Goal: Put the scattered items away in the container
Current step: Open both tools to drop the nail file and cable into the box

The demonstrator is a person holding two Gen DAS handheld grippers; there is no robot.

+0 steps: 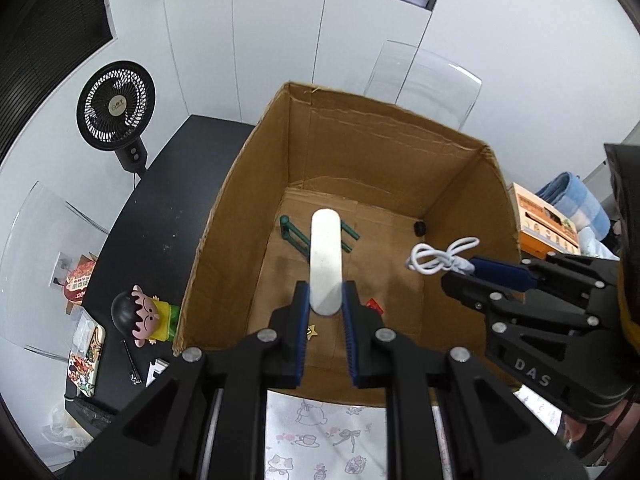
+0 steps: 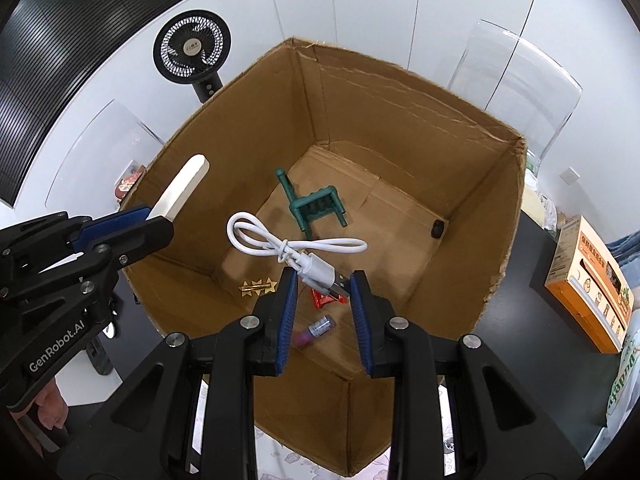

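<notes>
Cardboard box, open on the dark table, lies beneath both tools: left gripper pinches the near end of a stiff, light white stick, right gripper clamps a limp white cable by its rigid plug.

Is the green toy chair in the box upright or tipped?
Tipped. The green toy chair lies on its side on the cardboard box floor, legs pointing sideways.
</notes>
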